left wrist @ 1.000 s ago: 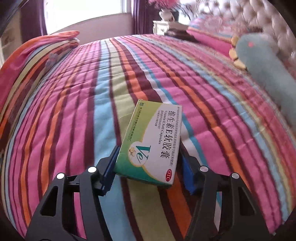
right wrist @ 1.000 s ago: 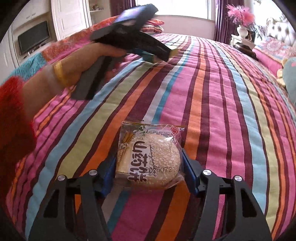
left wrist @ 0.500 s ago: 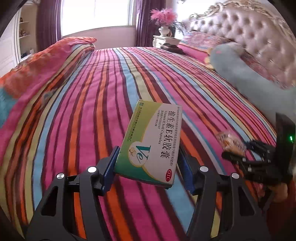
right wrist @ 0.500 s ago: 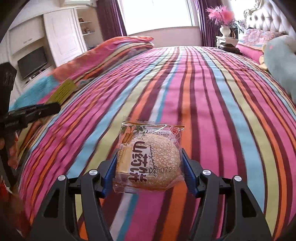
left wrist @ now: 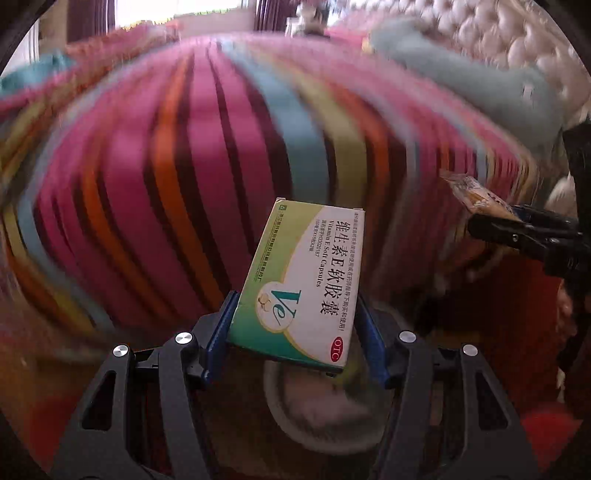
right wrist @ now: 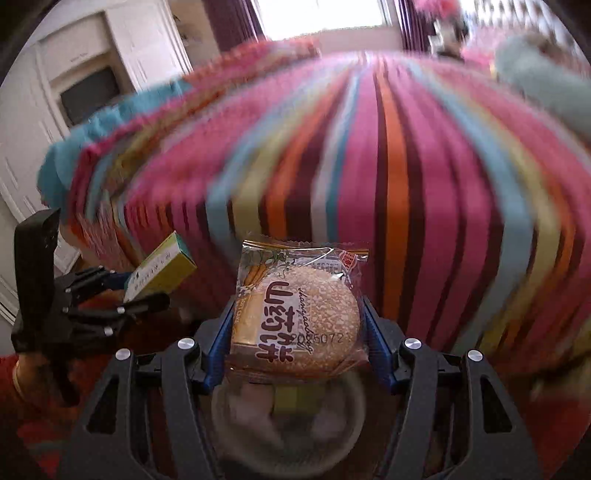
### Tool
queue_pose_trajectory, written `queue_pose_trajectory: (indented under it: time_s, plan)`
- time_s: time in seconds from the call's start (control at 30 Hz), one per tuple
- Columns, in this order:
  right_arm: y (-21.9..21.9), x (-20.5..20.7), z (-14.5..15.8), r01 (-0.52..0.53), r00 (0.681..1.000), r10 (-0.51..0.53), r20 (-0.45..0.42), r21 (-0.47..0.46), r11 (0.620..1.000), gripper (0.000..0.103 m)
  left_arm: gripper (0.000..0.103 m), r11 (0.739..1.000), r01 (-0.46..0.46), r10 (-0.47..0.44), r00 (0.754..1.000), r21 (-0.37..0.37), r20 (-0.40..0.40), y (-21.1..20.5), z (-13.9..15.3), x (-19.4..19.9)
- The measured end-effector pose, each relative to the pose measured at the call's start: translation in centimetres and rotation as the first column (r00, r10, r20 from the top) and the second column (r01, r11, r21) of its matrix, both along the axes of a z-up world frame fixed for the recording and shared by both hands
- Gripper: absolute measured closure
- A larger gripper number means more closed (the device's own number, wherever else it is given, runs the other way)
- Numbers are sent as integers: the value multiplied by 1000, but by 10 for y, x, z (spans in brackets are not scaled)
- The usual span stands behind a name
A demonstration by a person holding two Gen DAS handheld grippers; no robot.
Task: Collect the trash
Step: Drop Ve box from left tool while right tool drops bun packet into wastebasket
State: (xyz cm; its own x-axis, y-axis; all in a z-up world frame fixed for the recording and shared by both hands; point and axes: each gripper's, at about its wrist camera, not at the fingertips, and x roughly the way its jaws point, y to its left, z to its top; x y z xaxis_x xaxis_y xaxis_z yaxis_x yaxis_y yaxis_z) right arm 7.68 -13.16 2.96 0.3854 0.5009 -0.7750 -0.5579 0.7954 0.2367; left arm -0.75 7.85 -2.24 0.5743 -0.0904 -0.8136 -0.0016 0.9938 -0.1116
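My left gripper (left wrist: 295,332) is shut on a green and white vitamin E capsule box (left wrist: 303,284), held off the foot of the striped bed. My right gripper (right wrist: 295,332) is shut on a wrapped sesame cake packet (right wrist: 299,314). Below both grippers a round, pale bin (left wrist: 314,417) shows blurred; in the right wrist view the bin (right wrist: 288,428) holds some pale and yellow-green items. The right gripper with the packet (left wrist: 476,195) shows at the right of the left wrist view. The left gripper with the box (right wrist: 159,269) shows at the left of the right wrist view.
The striped quilt (left wrist: 221,147) fills the far field. A pale blue plush toy (left wrist: 480,85) lies by the tufted headboard (left wrist: 498,33). White cabinets with a dark screen (right wrist: 88,96) stand at the left. The surroundings are motion-blurred.
Both grippers have pulled back from over the bed to past its foot and tipped downward. A round bin has come into view beneath them. Both still hold their items.
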Motion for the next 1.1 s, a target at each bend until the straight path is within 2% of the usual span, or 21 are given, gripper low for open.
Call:
queue_pose_trajectory:
  time_s: [0.1, 0.2, 0.3, 0.4, 0.5, 0.57, 1.0, 1.1]
  plan:
    - [3, -7, -49, 28, 993, -34, -114, -49, 998, 44, 44, 999, 32, -31, 994, 15, -107, -24, -52, -14]
    - [11, -10, -99, 36, 975, -63, -212, -129, 991, 44, 44, 997, 79, -72, 981, 28, -181, -43, -85, -17]
    - [25, -10, -123, -5, 969, -43, -242, -196, 981, 44, 43, 993, 116, -109, 960, 10, -256, -54, -111, -13]
    - [35, -12, -132, -28, 970, -28, -241, -224, 974, 43, 43, 992, 127, -117, 952, 17, -281, -59, -120, -8]
    - [41, -7, -137, -23, 970, -35, -242, -233, 972, 33, 41, 994, 110, -101, 954, 15, -283, -58, -121, -4]
    - [42, -4, -140, -12, 968, -47, -246, -232, 973, 26, 15, 994, 97, -78, 955, 53, -286, -57, -125, -4]
    - [22, -15, -149, 7, 959, -74, -272, -239, 971, 25, 14, 998, 58, -46, 948, 27, -315, -59, -131, 5]
    - [14, -12, -150, 54, 934, -134, -330, -243, 969, 25, 14, 999, 31, -23, 948, 21, -317, -57, -126, 8]
